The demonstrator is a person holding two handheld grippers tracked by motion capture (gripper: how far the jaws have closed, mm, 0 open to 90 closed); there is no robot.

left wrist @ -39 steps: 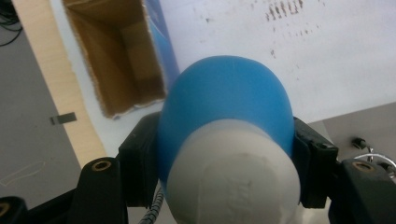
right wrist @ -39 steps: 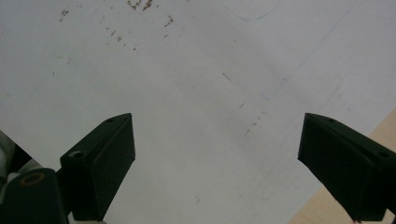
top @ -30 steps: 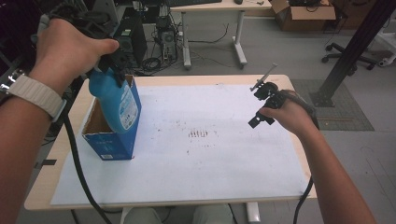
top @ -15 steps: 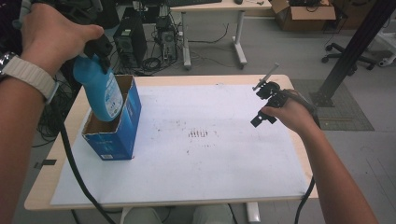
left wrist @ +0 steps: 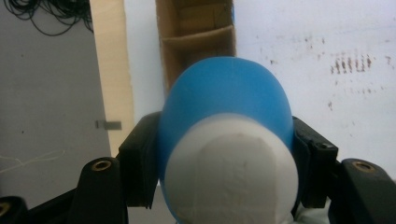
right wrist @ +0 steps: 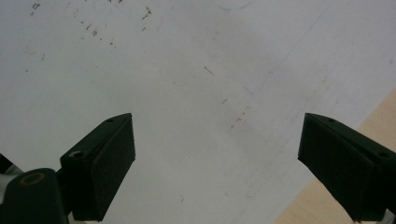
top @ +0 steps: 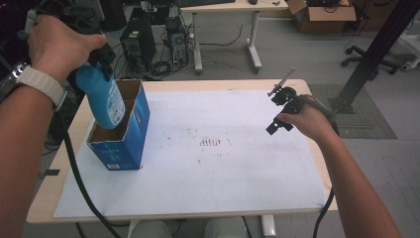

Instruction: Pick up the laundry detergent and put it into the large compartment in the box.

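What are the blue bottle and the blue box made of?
Bottle: likely plastic, smooth and slightly glossy, with a matte white cap that looks moulded. Box: cardboard, printed blue outside, with raw brown inner walls and a divider.

Blue bottle [top: 103, 97]: lower end hidden inside blue cardboard box [top: 130, 139]; label print too small to read. In left gripper view, bottle's white cap [left wrist: 231, 172] cut off at bottom edge, blurred. Left gripper [top: 94, 52] mostly hidden under hand. Desk [top: 163, 85] near-left corner behind forearm.
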